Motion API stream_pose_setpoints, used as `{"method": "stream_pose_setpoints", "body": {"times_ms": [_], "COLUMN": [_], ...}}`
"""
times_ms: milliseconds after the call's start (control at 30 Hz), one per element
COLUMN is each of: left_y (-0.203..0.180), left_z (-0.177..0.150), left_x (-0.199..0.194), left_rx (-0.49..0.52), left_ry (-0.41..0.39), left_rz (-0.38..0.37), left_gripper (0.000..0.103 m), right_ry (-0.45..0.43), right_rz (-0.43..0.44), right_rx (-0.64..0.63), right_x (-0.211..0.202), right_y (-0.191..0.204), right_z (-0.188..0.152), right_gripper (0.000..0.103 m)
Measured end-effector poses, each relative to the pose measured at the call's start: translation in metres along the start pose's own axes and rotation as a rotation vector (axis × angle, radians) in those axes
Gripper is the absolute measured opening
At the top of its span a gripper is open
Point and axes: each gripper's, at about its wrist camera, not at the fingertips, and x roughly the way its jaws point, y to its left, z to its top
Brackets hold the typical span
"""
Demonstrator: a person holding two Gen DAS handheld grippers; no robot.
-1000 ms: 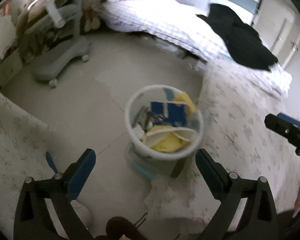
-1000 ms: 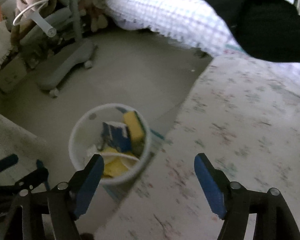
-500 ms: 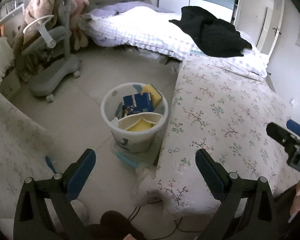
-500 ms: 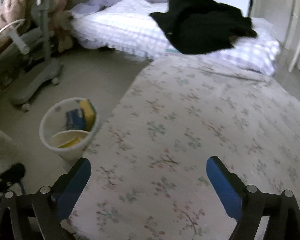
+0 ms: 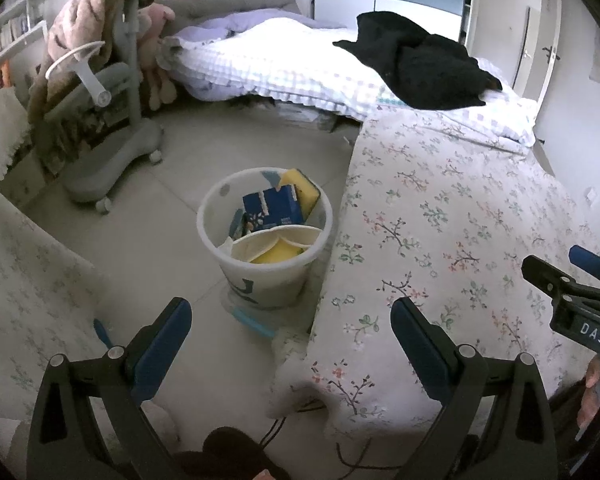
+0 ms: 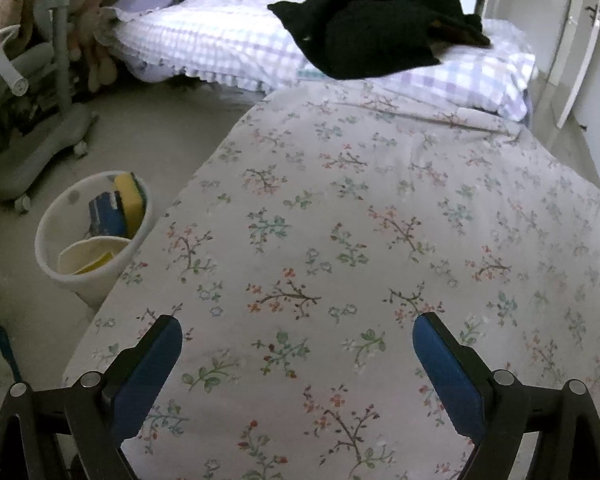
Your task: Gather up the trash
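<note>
Step in hand, by my reading: between pickups; both claws are empty and nothing is being carried.

Left gripper (image 5: 290, 330): blue pads stand wide apart, nothing between them; it points down at the floor in front of the bin. Right gripper (image 6: 298, 354): pads likewise wide apart, nothing between them; it hangs over the floral-print cloth covering a flat table-like surface (image 6: 380, 208); in the left wrist view it shows at the right edge (image 5: 572, 280).

Task's thing: the white round plastic waste bin (image 5: 220, 216) stands on the pale tiled floor (image 5: 148, 240), just beside the left edge of the floral cloth; it already holds a blue printed carton (image 5: 272, 208), a yellow sponge with a dark backing (image 5: 300, 192) and a cream paper bowl with something yellow inside (image 5: 276, 246); the contents reach near the rim.

Judgement: the floral cloth shows no loose trash in either view, so collection looks far along or finished here; the next move calls for finding any remaining item. A thin light-blue strip (image 5: 252, 320) lies on the floor by the bin's base; I cannot tell what it is, nor whether it is trash.

Surroundings: a grey wheeled chair base (image 5: 112, 160) left of the bin; a bed with lilac checked bedding (image 5: 292, 68) behind, a black garment (image 5: 420, 68) heaped on it; plush toys (image 5: 156, 40) by the headboard.

In the way: the overhanging cloth edge and a dark cable (image 5: 276, 428) beneath it crowd a low reach toward the strip.
</note>
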Motion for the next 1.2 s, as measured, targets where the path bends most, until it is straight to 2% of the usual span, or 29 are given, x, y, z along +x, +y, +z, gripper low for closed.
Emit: {"method": "stream_pose_setpoints", "body": {"times_ms": [300, 1200], "left_y": [0.0026, 0.002], "left_z": [0.0002, -0.0007], "left_x": [0.0019, 0.0022], "left_rx": [-0.009, -0.004], "left_ry": [0.0, 0.002], "left_rz": [0.01, -0.005], "left_gripper": [0.101, 0.101], "right_ry": [-0.004, -0.009], "right_rz": [0.027, 0.025], "right_rx": [-0.008, 0.009], "right_x": [-0.002, -0.0036], "right_y": [0.0063, 0.002], "right_z": [0.0021, 0.0048], "right_gripper": [0.096, 0.096]}}
